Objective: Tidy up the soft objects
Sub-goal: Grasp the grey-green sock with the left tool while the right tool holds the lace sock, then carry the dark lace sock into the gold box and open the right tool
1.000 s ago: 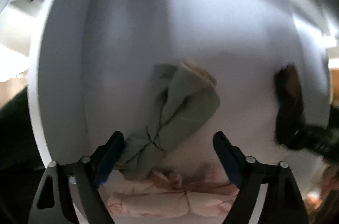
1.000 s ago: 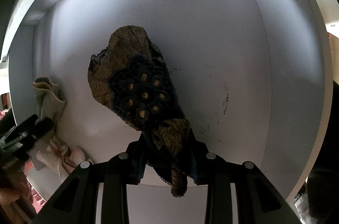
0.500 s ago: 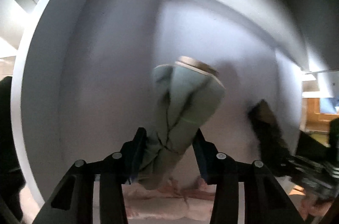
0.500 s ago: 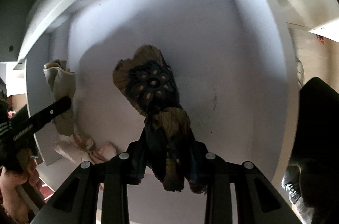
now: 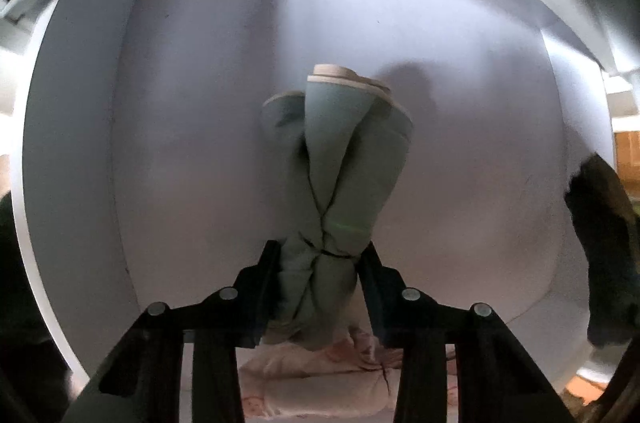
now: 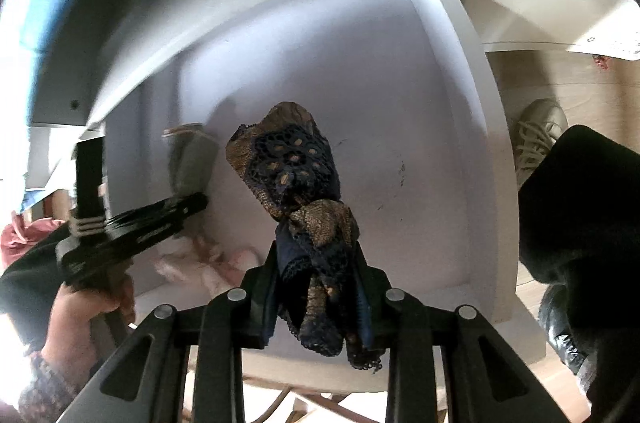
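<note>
Sage-green cloth, a tied bundle (image 5: pixel 340 175), sat pinched in the left gripper (image 5: pixel 320 263), whose jaws had just closed on its knotted end inside a white shelf compartment (image 5: pixel 192 111), above a pink bundle (image 5: pixel 320 379) on the shelf floor. From the right wrist, the right gripper (image 6: pixel 316 283) clamped a gold-and-navy lace bundle (image 6: pixel 292 175), raised before the same compartment.

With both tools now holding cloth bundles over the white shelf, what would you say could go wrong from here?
1. The left tool, whose jaws have just been closing, grips the green bundle only near its tied low end; the tall upper part might flop or slip.
2. The pink bundle lies right under it and could snag.
3. The dark lace bundle dangles loosely from the right tool and could catch on the shelf wall.
</note>
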The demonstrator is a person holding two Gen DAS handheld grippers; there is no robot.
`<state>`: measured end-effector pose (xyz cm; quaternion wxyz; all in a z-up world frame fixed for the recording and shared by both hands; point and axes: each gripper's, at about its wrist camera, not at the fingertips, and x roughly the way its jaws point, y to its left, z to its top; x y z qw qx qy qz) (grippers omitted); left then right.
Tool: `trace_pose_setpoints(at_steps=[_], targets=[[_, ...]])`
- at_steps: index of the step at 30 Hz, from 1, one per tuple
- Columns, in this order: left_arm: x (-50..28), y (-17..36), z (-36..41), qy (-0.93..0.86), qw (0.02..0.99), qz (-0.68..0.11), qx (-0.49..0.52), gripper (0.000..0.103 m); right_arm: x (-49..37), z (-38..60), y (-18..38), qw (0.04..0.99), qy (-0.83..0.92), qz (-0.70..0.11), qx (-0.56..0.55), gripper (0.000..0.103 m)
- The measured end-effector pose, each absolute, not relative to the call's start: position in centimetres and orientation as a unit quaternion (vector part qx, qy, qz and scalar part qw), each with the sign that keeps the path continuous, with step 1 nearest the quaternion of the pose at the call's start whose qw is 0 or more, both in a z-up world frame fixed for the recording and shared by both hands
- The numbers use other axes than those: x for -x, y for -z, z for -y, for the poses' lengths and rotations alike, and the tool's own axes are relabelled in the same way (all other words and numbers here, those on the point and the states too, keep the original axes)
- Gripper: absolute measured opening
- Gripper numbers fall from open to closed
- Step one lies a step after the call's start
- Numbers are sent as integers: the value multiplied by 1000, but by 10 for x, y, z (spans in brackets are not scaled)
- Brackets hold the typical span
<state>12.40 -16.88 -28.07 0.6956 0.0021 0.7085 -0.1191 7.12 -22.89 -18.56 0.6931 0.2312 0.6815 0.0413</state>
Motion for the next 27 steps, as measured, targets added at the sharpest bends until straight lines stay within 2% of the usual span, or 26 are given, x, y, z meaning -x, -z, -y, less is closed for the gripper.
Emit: trace_pose_setpoints(at_steps=[9, 17, 23, 25, 27], targets=[[-121, 268, 164, 91, 718, -689, 29, 36, -50, 243, 127, 713, -88, -643, -265, 27], [-102, 255, 155, 78, 729, -678, 59, 36, -39, 256, 46, 750, -146, -584, -275, 27], [-123, 244, 145, 82, 726, -679, 65, 36, -54, 260, -27, 784, -187, -521, -279, 27], [-128, 229, 120, 87, 726, -679, 63, 36, -66, 257, -44, 800, -179, -509, -261, 27], [-133, 236, 117, 93, 726, -678, 64, 36, -81, 253, -57, 816, -163, -499, -243, 27]])
